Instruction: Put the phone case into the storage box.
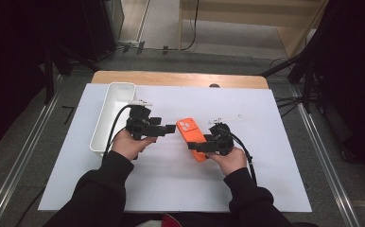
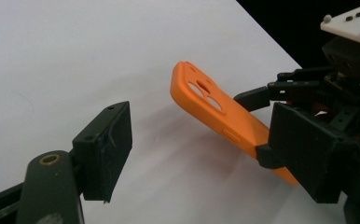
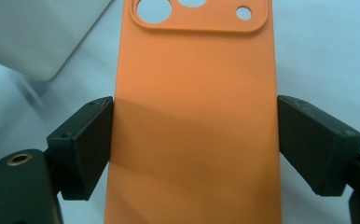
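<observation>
An orange phone case with camera cutouts hangs tilted just above the white sheet at mid-table. My right gripper is shut on it. In the right gripper view both pads press the case's long edges, the gripper gripping around its middle. My left gripper is just left of the case, pointing at it. In the left gripper view its jaws stand wide apart with nothing between the pads. There the case lies ahead, its lower end hidden behind my right-hand jaw.
A long white tray stands along the sheet's left side, behind my left hand. A thin white strip lies on the sheet beyond the right gripper. The table's wooden far edge borders the sheet.
</observation>
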The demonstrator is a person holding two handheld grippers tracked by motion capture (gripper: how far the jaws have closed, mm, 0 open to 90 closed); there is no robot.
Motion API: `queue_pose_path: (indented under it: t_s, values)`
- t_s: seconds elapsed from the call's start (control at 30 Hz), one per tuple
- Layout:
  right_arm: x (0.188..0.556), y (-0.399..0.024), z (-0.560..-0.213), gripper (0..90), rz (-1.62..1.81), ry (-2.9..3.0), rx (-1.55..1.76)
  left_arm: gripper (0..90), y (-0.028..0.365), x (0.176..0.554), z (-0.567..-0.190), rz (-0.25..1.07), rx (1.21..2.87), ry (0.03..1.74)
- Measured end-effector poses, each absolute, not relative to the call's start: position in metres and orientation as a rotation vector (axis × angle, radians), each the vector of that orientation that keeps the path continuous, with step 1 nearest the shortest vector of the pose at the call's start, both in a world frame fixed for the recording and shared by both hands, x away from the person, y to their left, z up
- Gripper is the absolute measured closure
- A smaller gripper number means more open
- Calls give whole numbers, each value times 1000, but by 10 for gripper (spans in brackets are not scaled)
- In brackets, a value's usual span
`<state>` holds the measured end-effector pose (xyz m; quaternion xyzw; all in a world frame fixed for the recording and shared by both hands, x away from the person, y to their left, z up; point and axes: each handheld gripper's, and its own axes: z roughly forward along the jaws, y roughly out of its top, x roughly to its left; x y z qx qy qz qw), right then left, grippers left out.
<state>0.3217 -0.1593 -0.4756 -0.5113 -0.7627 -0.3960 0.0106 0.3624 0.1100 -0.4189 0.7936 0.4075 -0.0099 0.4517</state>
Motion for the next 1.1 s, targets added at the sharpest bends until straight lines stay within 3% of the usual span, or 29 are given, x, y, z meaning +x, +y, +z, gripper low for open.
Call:
queue_pose_path:
  t_s: [1.1]
  values:
    - [317,-137,-476,144,-1404,-2229,-1691,251,91,387,-419,-38,1894,1135]
